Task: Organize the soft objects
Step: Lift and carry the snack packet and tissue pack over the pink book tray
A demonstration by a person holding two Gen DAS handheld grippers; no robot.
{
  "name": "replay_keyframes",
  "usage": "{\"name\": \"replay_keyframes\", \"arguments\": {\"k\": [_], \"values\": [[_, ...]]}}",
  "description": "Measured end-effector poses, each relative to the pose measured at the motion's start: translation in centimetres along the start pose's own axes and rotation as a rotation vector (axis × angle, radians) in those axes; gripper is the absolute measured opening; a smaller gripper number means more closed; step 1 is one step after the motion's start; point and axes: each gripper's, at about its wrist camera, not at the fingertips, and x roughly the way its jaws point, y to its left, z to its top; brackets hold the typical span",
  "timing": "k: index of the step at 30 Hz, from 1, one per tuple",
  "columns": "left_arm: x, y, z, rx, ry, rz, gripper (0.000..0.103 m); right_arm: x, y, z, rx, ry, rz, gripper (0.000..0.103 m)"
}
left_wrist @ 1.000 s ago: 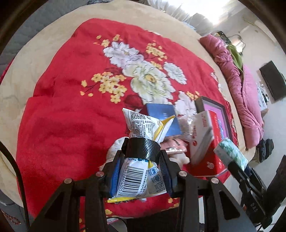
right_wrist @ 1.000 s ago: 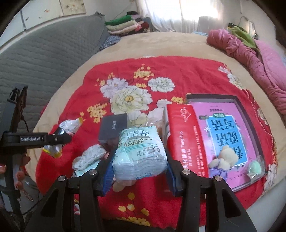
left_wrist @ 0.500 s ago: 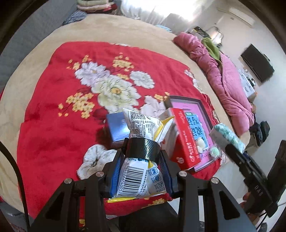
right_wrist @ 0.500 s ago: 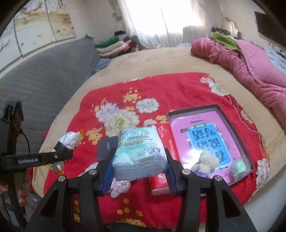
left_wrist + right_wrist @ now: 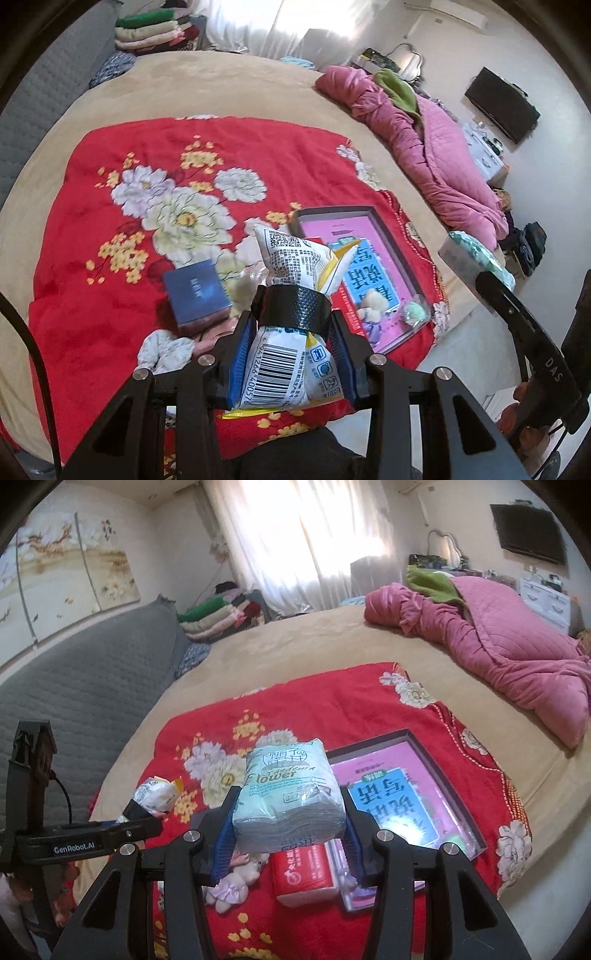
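Soft objects are held in both tongs above the red floral blanket (image 5: 92, 229) on the bed: the left tongs (image 5: 291, 354) clamp a white snack packet (image 5: 291, 373) bound with a black band, its barcode facing the camera, and the right tongs (image 5: 288, 830) squeeze a pale blue pack of tissues (image 5: 290, 797). Below on the blanket lie a dark blue box (image 5: 195, 291), a red tissue carton (image 5: 306, 871), a small plush toy (image 5: 232, 882), and a grey tray with a pink book (image 5: 406, 794) inside. A pink quilt (image 5: 498, 642) lies bunched at the far side of the bed.
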Motion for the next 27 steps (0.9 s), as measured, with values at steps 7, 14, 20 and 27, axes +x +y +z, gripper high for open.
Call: {"name": "replay_keyframes", "arguments": {"k": [7,14,20,27], "values": [[0.1,-2.6,0.6,0.05,-0.007,-0.018,0.041,-2.3,-1.5,1.4,0.011,-0.054,-0.034,0.051],[1.2,-4.9,0.7,0.088,0.002,-0.039,0.041,-4.1,-4.5,1.8,0.061,-0.083,-0.084,0.051],[3.4,-7.5,1.1,0.123,0.032,-0.054,0.041,-4.4,-7.0,1.6,0.102,-0.087,-0.122,0.051],[6.3,-10.6,2.3,0.189,0.06,-0.056,0.041,-4.5,-9.1,1.6,0.128,-0.096,-0.151,0.051]]}}
